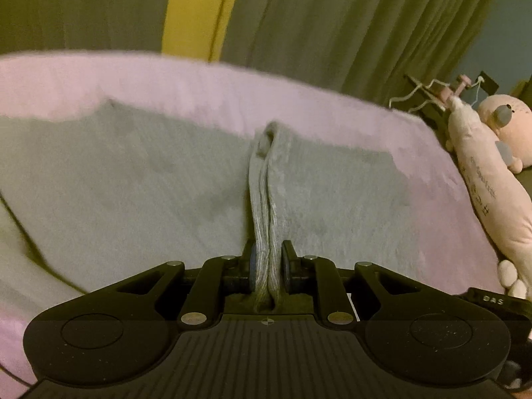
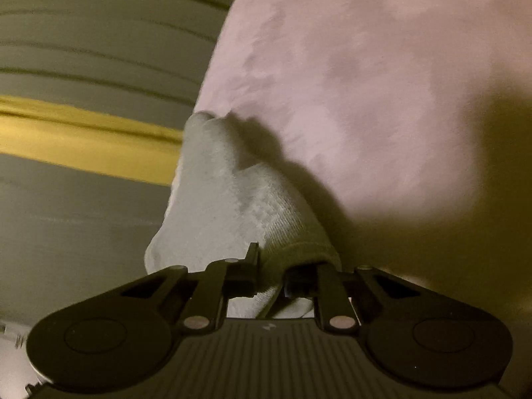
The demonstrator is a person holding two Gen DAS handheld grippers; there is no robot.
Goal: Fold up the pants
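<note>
1. Two tongs: left gripper (image 1: 268, 266) is clamped on a bunched ridge of the grey pants (image 1: 133, 179); right gripper (image 2: 271, 272) is clamped on their ribbed hem.
2. One pair of pants lies on one pink blanket (image 1: 199, 79).
3. Two plush toys (image 1: 482, 179) crowd the blanket's 3 o'clock edge; the curtain (image 1: 332, 16) hangs at 12.

Motion blur is smearing the pants (image 1: 139, 179) and pink blanket (image 1: 199, 79) in the left wrist view, esp. along their far edges. The plush toy (image 1: 482, 179) is getting cut off by the right edge. In the right wrist view, cloth is hiding the right gripper (image 2: 271, 279) pads, so contact isn't showing.
</note>
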